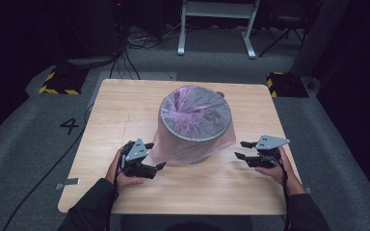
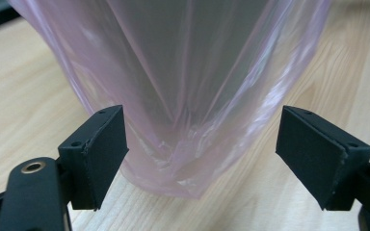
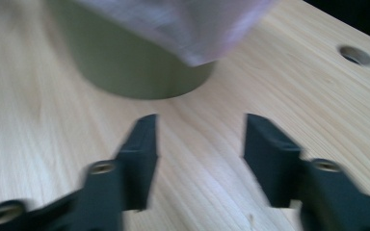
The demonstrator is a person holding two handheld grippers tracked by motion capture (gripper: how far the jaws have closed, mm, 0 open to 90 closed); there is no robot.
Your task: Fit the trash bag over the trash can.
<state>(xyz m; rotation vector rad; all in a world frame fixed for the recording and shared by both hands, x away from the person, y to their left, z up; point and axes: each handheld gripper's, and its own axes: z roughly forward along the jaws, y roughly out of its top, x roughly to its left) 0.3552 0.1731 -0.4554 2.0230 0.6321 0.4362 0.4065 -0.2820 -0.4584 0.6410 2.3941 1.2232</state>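
Stands upright near the middle of the counter [image 1: 125,101]: a grey bin [image 1: 195,126], lined with a thin pink bag [image 1: 192,103]. Bag folded over the rim and draped down the outside, so that loose film hangs as a skirt along the wall, reaching lowest at the near left side, where it bunches almost down to the wood. Probably left slack like that to give an edge worth pinching.

Left hand-held gripper [image 1: 150,162] brought in low at that near left side, jaws spread wide apart, nothing between the pads yet. Seen along its own jaws, the bunched lower hem of the bag [image 2: 183,163] sits right in the gap, centred between the two fingers [image 2: 99,154], just short of contact as far as can be told. Looks lined up to close on the film rather than on the bin wall, hence the low, level approach.

Right hand-held gripper [image 1: 244,150] held at the near right side, a little apart from the bin, jaws likewise open and empty. From its own camera, blurred, the bin's base [image 3: 139,67] and the bag's hanging edge [image 3: 192,33] lie ahead and above the fingers [image 3: 142,154], clear of them; bare wood beneath. Seems kept back in readiness to steady the bin or take the opposite side of the bag.

Further off, a small round hole in the counter [image 3: 355,55].
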